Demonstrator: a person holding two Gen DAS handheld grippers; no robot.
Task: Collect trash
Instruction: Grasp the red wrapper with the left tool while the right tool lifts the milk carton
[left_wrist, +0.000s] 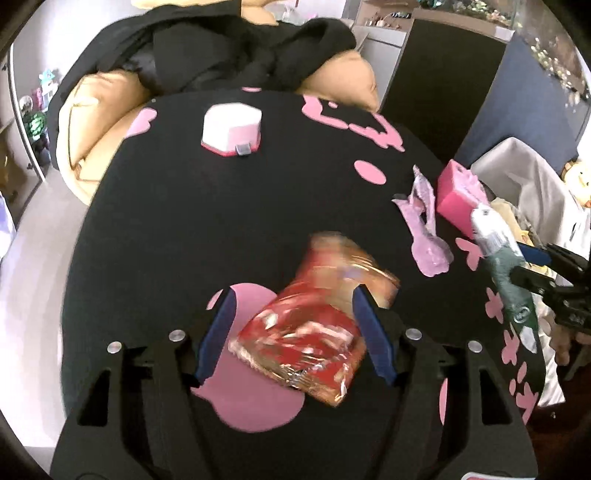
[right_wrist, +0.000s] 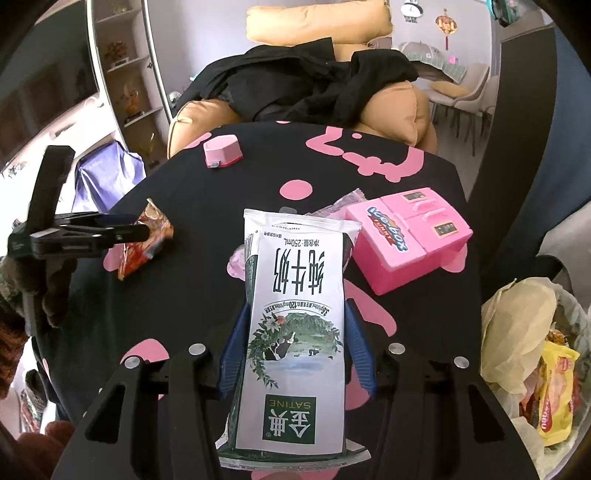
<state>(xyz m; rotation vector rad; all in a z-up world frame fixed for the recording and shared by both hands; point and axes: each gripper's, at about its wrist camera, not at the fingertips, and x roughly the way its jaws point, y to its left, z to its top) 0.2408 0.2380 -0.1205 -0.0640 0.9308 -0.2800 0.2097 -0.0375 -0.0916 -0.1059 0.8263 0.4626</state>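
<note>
We held the left gripper over the round black table with pink cartoon shapes, its blue pads standing apart on either side of a crinkled red and orange foil snack wrapper that lay on the tabletop; whether the pads touched the foil we could not tell. Our right gripper was clamped on a white and green flattened milk carton, lifted above the table edge. Beside the carton sat a pink toy ice-box, and a crumpled pale pink wrapper lay just next to it. A small pink and white hexagonal box stood at the far side. A bin lined with a pale bag and filled with wrappers waited right of the table.
</note>
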